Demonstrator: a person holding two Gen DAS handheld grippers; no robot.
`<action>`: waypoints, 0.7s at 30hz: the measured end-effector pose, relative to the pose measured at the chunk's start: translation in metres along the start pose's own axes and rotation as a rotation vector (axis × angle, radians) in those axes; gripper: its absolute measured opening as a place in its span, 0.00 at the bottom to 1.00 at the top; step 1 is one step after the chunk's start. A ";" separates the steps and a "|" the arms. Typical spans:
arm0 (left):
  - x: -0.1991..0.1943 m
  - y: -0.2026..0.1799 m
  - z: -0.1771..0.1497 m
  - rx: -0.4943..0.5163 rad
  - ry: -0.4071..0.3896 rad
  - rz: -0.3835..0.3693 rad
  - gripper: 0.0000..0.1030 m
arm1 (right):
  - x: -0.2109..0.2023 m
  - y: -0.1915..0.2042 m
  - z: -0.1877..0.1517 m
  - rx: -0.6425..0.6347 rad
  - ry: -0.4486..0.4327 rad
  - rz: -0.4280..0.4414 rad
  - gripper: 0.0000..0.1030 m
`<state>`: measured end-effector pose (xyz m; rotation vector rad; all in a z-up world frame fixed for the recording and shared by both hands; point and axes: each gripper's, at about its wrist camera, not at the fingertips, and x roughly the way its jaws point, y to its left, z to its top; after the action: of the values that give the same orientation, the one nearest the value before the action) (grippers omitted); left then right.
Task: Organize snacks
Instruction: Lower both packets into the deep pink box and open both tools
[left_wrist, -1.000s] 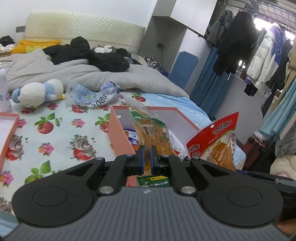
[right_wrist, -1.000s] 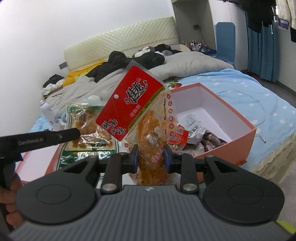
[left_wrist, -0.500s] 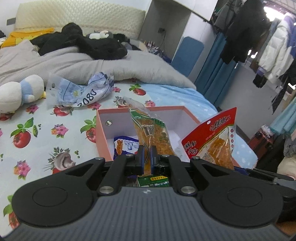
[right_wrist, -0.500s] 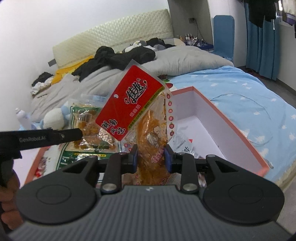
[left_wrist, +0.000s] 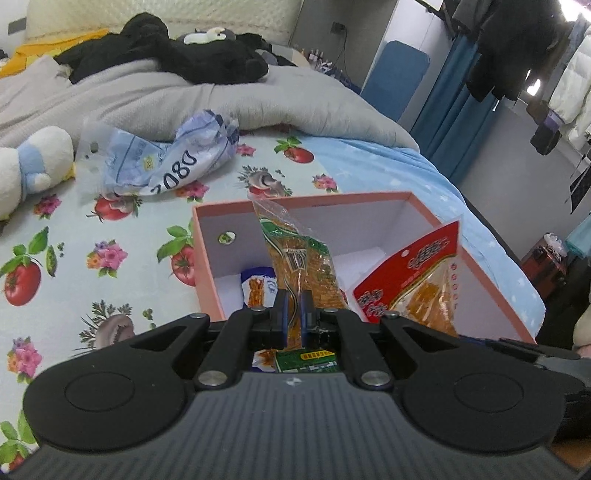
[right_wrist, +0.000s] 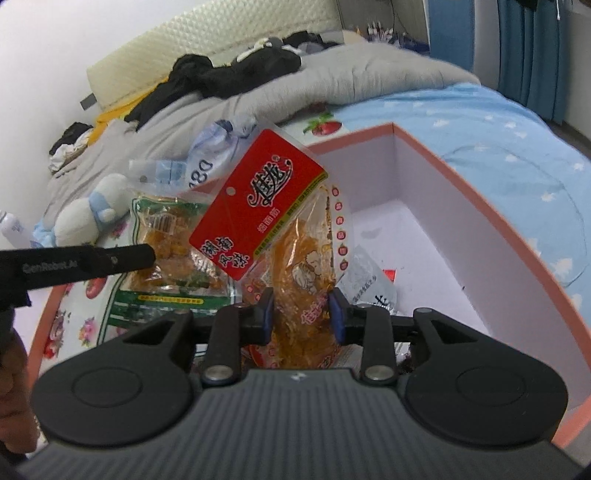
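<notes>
- Snacks: two packets are carried over the pink box (left_wrist: 207, 258), which sits open on the patterned bedsheet (left_wrist: 92, 258).
- Left gripper (left_wrist: 293, 314): jaws fully closed, pinching the green packet (left_wrist: 299, 258) at its lower end. Packet long axis runs toward 12 o'clock, leaning slightly to 11.
- Right gripper (right_wrist: 301, 314): jaws opening, with the red packet (right_wrist: 258, 199) between them; the pads appear to touch its orange lower part. Its header card tilts toward 11 o'clock.
- Key relation: the box floor lies directly beyond and below both grippers, at 12 o'clock. The right gripper appears nearer to release.
- In the left view, the red packet stands at 3 o'clock from the green packet.
- Obscured: gripper bodies hide both packets' bottom edges and the near box floor. Contents already inside, a blue-and-white pouch (left_wrist: 258, 284) and a clear wrapper (right_wrist: 369, 284), show only partly.
</notes>
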<state>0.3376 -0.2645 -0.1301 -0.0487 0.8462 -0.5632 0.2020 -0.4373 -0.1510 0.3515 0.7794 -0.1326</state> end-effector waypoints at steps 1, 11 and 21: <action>0.001 0.001 -0.001 -0.004 0.003 -0.002 0.07 | 0.002 -0.001 0.000 0.003 0.011 0.004 0.35; -0.028 0.006 -0.001 -0.014 -0.030 -0.006 0.26 | -0.013 0.008 0.001 -0.008 0.004 0.020 0.62; -0.118 0.000 -0.004 -0.009 -0.135 -0.013 0.37 | -0.082 0.033 -0.004 -0.040 -0.104 0.024 0.73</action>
<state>0.2730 -0.2056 -0.0507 -0.0996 0.7174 -0.5623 0.1490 -0.4062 -0.0874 0.3137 0.6743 -0.1116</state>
